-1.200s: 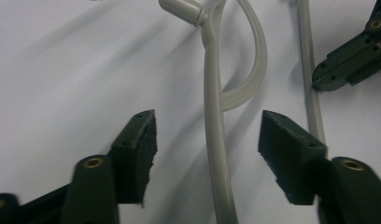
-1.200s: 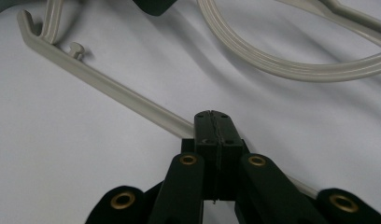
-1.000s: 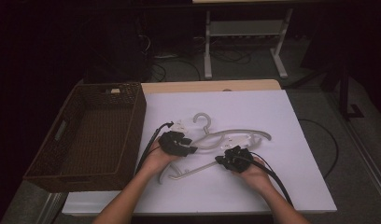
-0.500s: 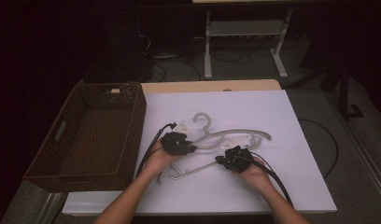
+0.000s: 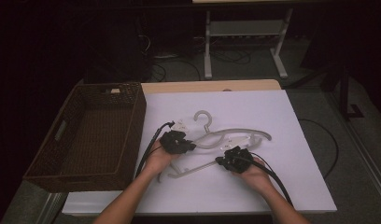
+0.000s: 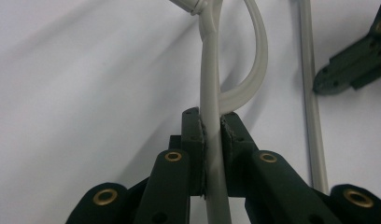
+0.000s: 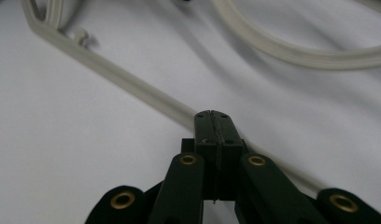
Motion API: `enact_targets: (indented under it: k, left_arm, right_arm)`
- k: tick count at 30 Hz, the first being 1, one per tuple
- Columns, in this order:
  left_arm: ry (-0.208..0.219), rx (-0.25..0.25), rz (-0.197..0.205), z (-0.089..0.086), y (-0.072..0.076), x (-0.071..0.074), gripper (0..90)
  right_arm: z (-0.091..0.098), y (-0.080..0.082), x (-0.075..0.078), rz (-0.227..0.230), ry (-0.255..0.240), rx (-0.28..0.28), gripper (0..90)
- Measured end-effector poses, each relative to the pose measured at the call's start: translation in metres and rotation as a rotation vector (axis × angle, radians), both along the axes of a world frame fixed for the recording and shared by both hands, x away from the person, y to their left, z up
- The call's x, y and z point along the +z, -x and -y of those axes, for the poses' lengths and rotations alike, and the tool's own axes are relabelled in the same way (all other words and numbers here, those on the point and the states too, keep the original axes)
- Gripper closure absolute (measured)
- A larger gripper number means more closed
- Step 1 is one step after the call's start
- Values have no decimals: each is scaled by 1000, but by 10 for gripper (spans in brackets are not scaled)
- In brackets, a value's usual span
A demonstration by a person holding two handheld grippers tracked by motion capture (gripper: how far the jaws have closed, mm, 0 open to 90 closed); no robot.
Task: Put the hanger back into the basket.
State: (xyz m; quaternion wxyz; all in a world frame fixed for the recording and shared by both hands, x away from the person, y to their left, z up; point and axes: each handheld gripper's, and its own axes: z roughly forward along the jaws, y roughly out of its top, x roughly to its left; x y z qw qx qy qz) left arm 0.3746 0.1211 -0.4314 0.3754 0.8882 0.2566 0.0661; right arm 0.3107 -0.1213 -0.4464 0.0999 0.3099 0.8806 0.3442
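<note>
Left gripper view: left gripper (image 6: 212, 135) clamps the thin, stiff, light hanger (image 6: 210, 93) arm. Right gripper (image 7: 213, 122) jaws are pressed together over the lower bar; contents indeterminate. Smooth plastic likely slips; grip straight sections.

A table (image 5: 291, 177) topped with a white sheet, a strip of bare wood showing along its far edge. A dark wicker basket (image 5: 48, 161) sits on its left side, its left wall out past the edge of the sheet. Near the middle lie pale plastic hangers (image 5: 235, 134), overlapping, a hook (image 5: 203, 116) pointing toward the far edge
</note>
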Motion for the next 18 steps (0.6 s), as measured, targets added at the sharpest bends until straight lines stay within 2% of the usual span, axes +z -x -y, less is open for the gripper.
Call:
enact_targets:
  k: [5,6,9,11,15,18]
  left_arm:
    - [8,12,-9,0,0,0,824]
    - [16,17,-7,1,0,0,824]
    - [6,4,12,1,1,3,825]
    - [27,22,14,2,3,4,825]
    - [19,9,30,0,3,11,826]
    - [46,24,24,0,5,15,826]
  right_arm:
    - [4,3,4,3,-34,-2,892]
    - [5,3,5,8,-48,-2,891]
    - [9,6,12,19,-88,-19,880]
    - [13,7,16,25,-112,-21,855]
    - [20,10,23,38,-157,-37,731]
    - [25,12,27,60,-183,-51,596]
